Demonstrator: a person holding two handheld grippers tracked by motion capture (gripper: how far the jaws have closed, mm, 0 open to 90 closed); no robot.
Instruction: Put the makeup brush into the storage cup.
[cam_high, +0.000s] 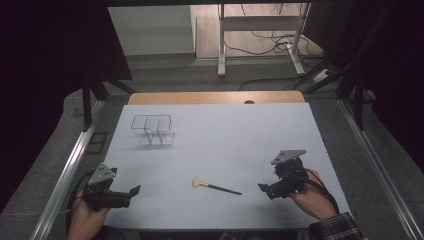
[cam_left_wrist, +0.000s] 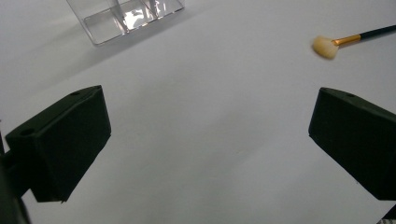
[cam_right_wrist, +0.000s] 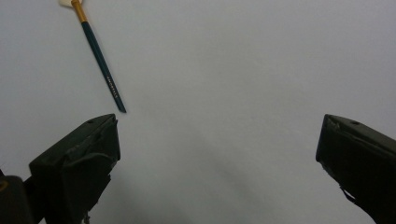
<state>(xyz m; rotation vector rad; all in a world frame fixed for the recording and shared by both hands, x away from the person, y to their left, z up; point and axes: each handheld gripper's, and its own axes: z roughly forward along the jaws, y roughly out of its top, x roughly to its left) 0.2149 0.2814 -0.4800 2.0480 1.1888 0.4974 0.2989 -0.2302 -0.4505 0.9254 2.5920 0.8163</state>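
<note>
A makeup brush (cam_high: 216, 186) with a pale fan head, gold ferrule and dark handle lies flat on the white table (cam_high: 220, 145) near the front middle. It also lies at the top right of the left gripper view (cam_left_wrist: 348, 40) and the top left of the right gripper view (cam_right_wrist: 98, 53). A clear plastic organizer (cam_high: 155, 130) with compartments stands at the back left, also at the top of the left gripper view (cam_left_wrist: 126, 16). My left gripper (cam_high: 131, 194) rests open at the front left. My right gripper (cam_high: 266, 189) is open, just right of the brush's handle tip.
A wooden strip (cam_high: 216, 97) borders the table's far edge. Metal rails (cam_high: 67, 170) run along both sides. Beyond the table stand a white frame (cam_high: 260, 35) and loose cables on the floor.
</note>
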